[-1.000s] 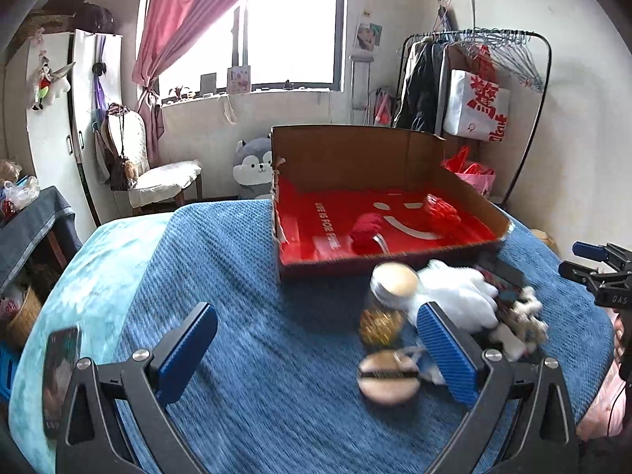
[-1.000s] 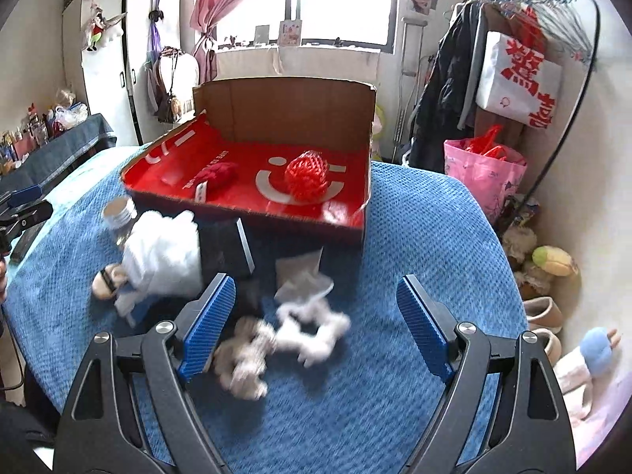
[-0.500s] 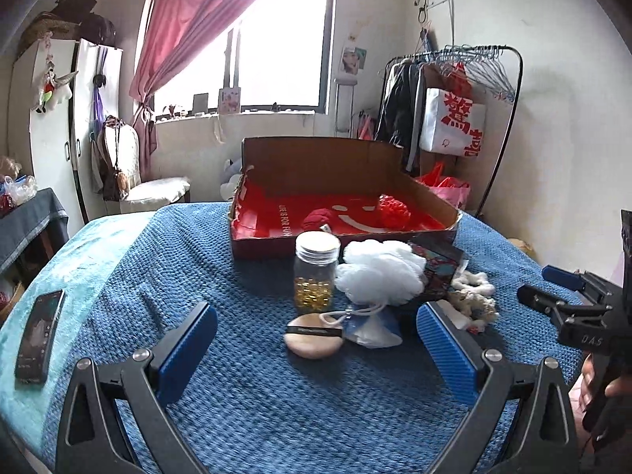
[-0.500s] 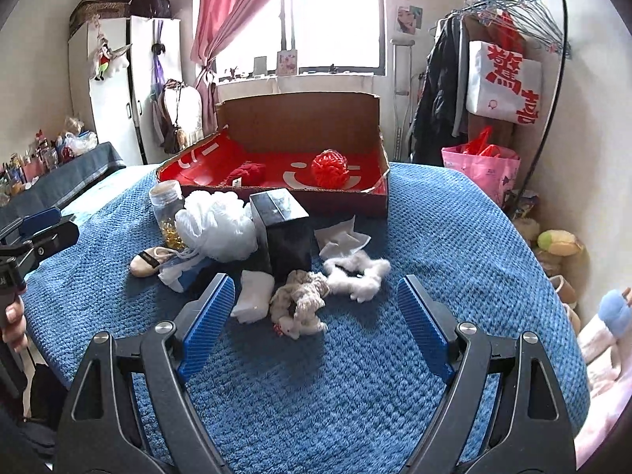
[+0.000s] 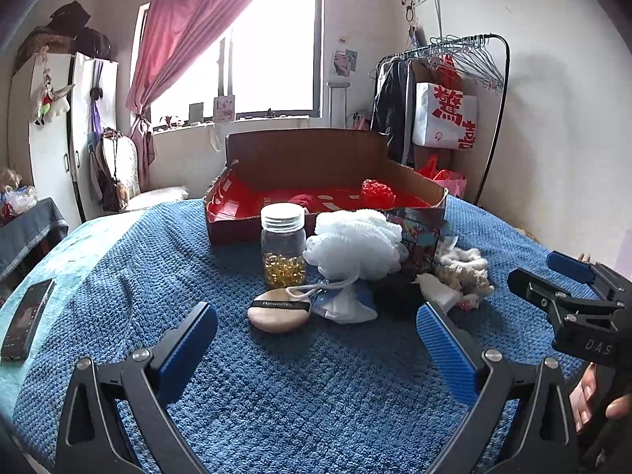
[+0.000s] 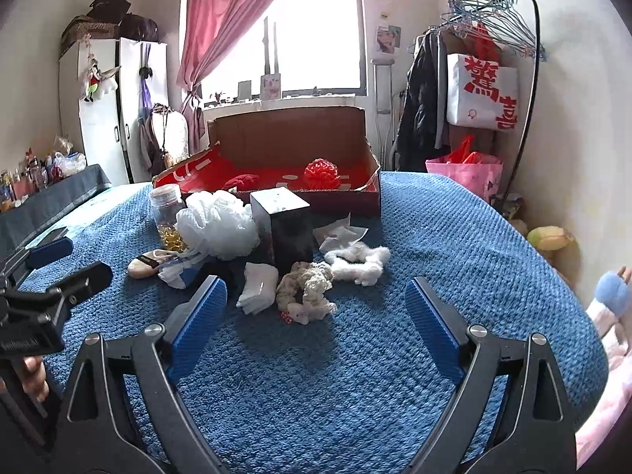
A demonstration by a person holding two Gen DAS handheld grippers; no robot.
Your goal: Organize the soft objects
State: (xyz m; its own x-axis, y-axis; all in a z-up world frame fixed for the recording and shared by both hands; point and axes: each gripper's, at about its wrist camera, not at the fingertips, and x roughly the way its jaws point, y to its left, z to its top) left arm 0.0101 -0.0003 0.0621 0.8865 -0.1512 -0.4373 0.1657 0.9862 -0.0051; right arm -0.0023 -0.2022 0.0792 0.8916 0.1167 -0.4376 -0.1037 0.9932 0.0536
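Where the white loofah (image 5: 353, 245) sits, packet (image 5: 343, 304) half-hidden.

1. This is a bedroom in a home.
2. A bed with a blue blanket (image 5: 300, 387) fills the middle.
3. A pink curtain (image 6: 221, 39) hangs by the bright window (image 6: 316, 31).
4. Coats and hangers hang on a clothes rack (image 6: 493, 4).
5. A white wardrobe (image 6: 106, 110) stands by the wall.
6. Stuffed toys (image 6: 551, 237) lie on the floor.
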